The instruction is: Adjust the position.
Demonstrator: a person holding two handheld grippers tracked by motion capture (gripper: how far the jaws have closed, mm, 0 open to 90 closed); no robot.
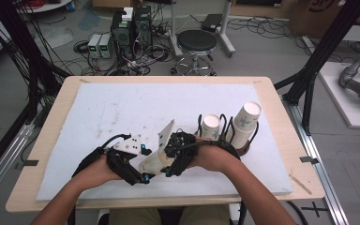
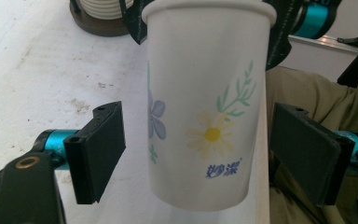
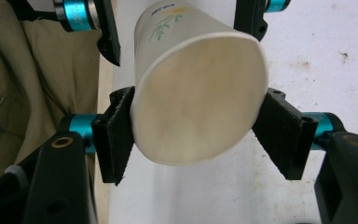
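A paper cup [image 1: 153, 161] with a flower print hangs above the near middle of the worktop [image 1: 122, 110], between the person's two hands. It lies tilted, close to level, and its long axis runs from one gripper to the other: the open mouth faces the right gripper [image 1: 177, 154] and the closed base points toward the left gripper [image 1: 138, 164].

In the right gripper view the right gripper [image 3: 198, 135] pinches the cup [image 3: 200, 93] just behind the rim, one pad on each side, and the rim is pressed slightly oval. In the left gripper view the left gripper [image 2: 209, 149] has its jaws spread on either side of the cup's [image 2: 205, 102] lower wall, with a clear gap at each pad; they touch nothing.

Behind the right hand stands a dark wire cup holder [image 1: 225, 133] on a round base, carrying two more paper cups, one [image 1: 211, 126] to the left and a taller stack [image 1: 246, 119] to the right. It is near the right wrist.

The near edge of the worktop lies just under the forearms. The white mat [image 1: 122, 110] to the left and beyond is open.
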